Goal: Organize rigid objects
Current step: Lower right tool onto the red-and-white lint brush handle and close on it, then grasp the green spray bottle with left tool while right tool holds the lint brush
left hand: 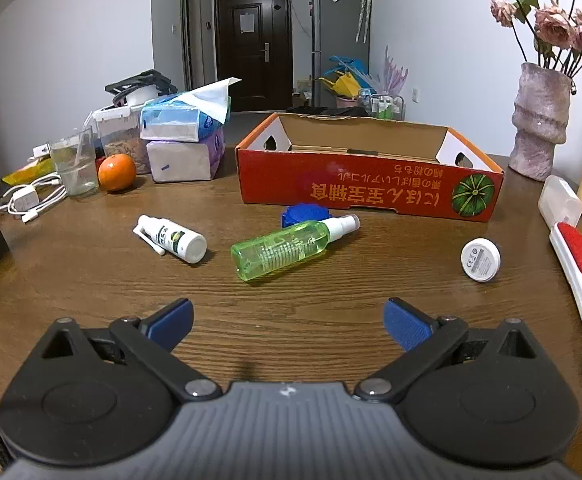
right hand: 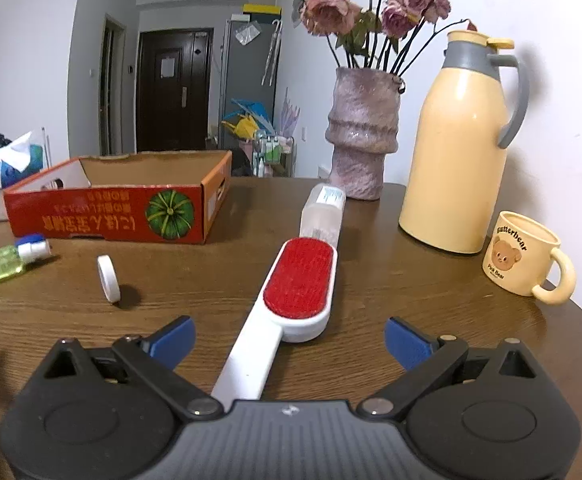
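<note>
- My left gripper (left hand: 287,320) hovers wide open and empty over the wooden table (left hand: 91,280).
- Ahead lie a white spray bottle (left hand: 173,239), a green spray bottle (left hand: 291,247) and a white disc (left hand: 481,259), all before the red cardboard box (left hand: 367,188).
- My right gripper (right hand: 289,338), jaws wide, straddles the lint brush (right hand: 287,304) handle without touching it.

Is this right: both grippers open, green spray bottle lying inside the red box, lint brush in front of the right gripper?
Not quite. The green spray bottle lies on the table in front of the red box, not inside it, as the left wrist view shows. The rest holds.
</note>
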